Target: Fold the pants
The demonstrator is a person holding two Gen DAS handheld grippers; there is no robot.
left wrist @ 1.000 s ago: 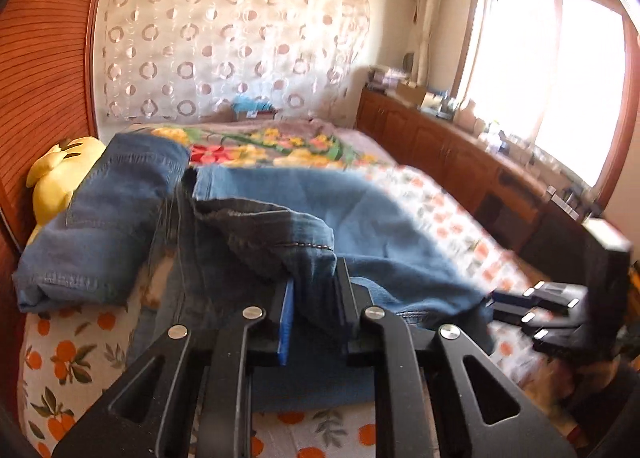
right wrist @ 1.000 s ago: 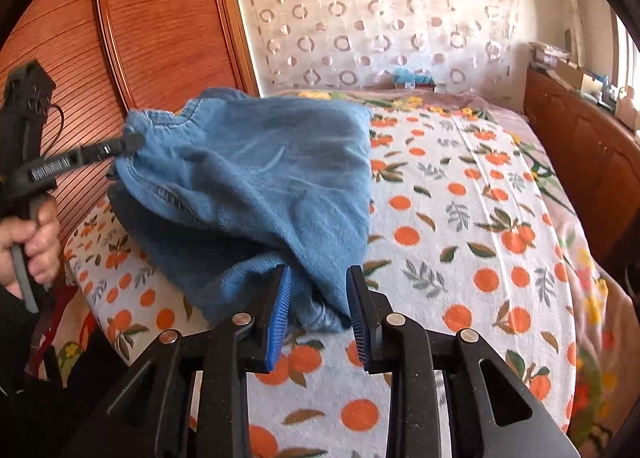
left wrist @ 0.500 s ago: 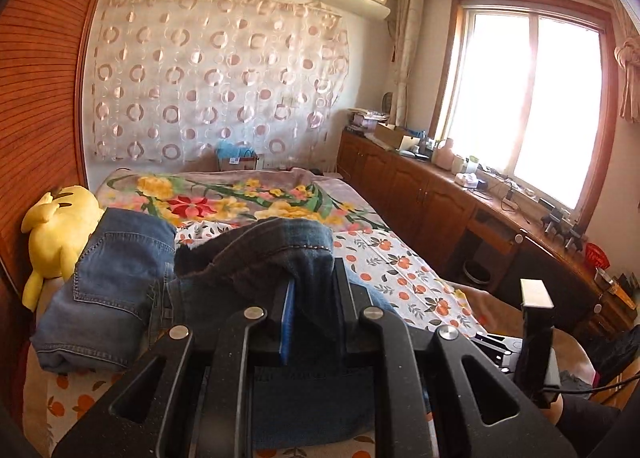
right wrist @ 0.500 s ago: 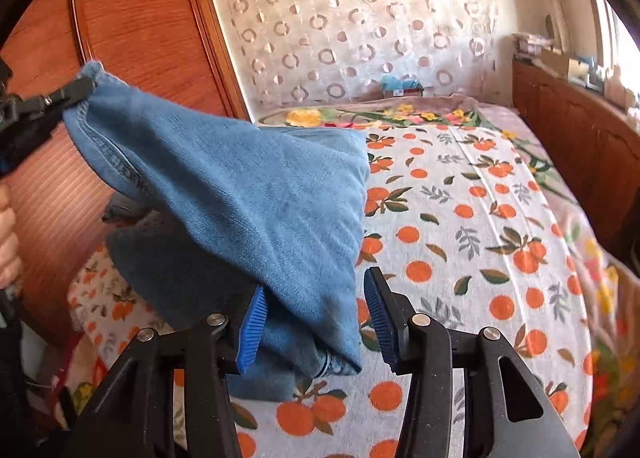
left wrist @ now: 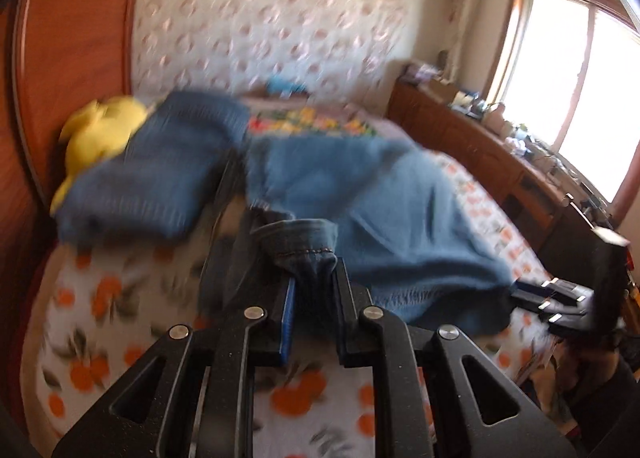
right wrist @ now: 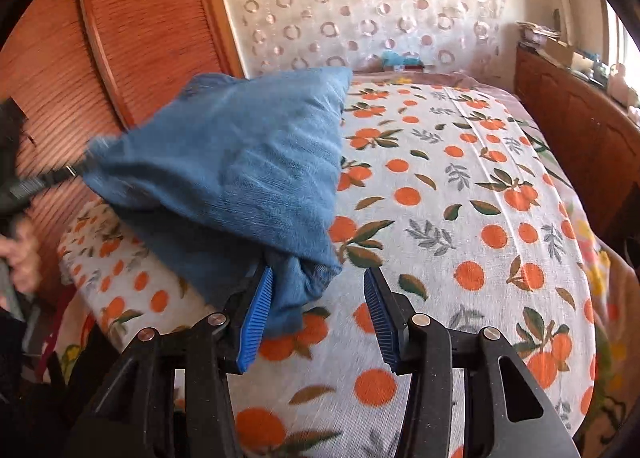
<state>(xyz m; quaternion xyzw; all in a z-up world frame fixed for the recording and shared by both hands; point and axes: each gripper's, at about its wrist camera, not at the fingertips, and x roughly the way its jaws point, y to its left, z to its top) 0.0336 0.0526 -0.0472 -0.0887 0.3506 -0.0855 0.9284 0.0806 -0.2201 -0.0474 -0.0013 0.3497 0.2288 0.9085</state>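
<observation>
Blue jeans lie across the orange-print bed sheet. My left gripper is shut on a stitched hem corner of the jeans, held a little above the bed; the left wrist view is blurred. In the right wrist view it shows at the far left, pulling the jeans up into a slanted sheet. My right gripper stands open and low over the bed. A bunched end of the jeans lies between its jaws, close to the left pad and apart from the right pad. It also shows at the right edge.
A second, folded pair of jeans rests against a yellow plush toy by the wooden headboard. A low wooden cabinet with clutter runs under the window on the right. A person's hand holds the left gripper's handle.
The right jaws have spread and let go of the jeans' end. The left gripper rose with its corner, then dropped back toward the bed, dragging the cloth along.
</observation>
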